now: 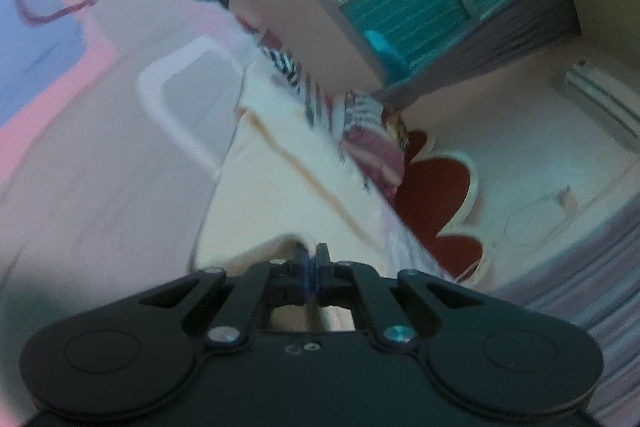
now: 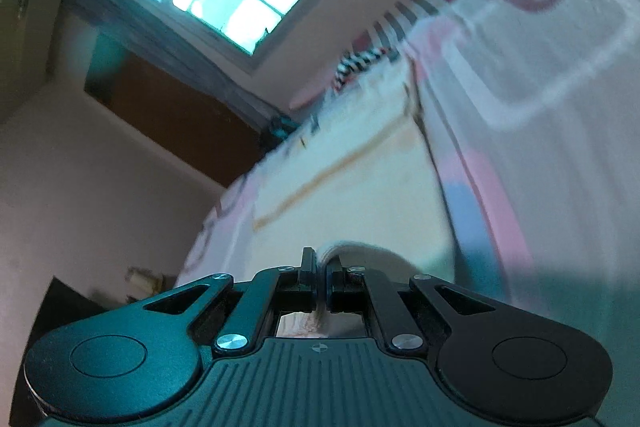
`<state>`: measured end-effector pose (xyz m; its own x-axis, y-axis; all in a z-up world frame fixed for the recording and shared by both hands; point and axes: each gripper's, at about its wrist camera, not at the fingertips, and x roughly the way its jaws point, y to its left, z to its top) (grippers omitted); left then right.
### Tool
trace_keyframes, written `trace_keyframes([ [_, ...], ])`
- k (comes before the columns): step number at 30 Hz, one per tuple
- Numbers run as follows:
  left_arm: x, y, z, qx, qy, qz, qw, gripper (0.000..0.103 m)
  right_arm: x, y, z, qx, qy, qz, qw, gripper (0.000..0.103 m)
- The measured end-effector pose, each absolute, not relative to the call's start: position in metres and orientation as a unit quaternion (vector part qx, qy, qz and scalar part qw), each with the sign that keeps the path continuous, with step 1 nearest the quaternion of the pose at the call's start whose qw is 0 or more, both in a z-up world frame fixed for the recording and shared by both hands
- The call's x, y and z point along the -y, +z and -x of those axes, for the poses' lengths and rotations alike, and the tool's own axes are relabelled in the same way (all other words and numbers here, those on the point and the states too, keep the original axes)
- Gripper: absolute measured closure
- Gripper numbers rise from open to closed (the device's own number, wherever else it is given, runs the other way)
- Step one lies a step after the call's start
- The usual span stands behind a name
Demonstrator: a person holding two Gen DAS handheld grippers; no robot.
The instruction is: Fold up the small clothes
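Fold barely started, by my read: cream garment (image 1: 280, 163) lies mostly flat on the bed (image 1: 100, 147), near edge pinched at two points and raised. Left hand-held gripper (image 1: 311, 259) has its jaws closed on the near hem; right hand-held gripper (image 2: 321, 263) likewise clamps a rolled edge of the same cloth. Carry-over, crease and later folds remain. Fabric looks thin, soft knit, tan trim line across it. Bedsheet is smooth, pink-lilac with outlined squares. Striped pile (image 1: 368, 131) sits beyond, unfolded.
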<state>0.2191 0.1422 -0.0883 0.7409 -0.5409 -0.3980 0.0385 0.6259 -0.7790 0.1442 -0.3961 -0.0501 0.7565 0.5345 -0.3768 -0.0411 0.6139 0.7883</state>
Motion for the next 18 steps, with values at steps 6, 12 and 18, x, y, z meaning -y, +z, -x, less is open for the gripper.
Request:
trace_keyframes([
  [6,-0.130,-0.057,-0.300,-0.281,-0.172,0.398,0.856,0.102,0.413,-0.022,-0.221,-0.280,0.156,-0.413,0.852,0.100],
  [12,-0.114,-0.050,-0.397,-0.289,-0.166,0.373,0.866,0.102,0.432,-0.025,-0.320,-0.282,0.141,-0.437,0.842,0.100],
  [18,-0.108,-0.089,-0.457,-0.317,-0.147,0.367,0.862,0.102,0.443,-0.067,-0.397,-0.314,0.131,-0.439,0.832,0.100],
])
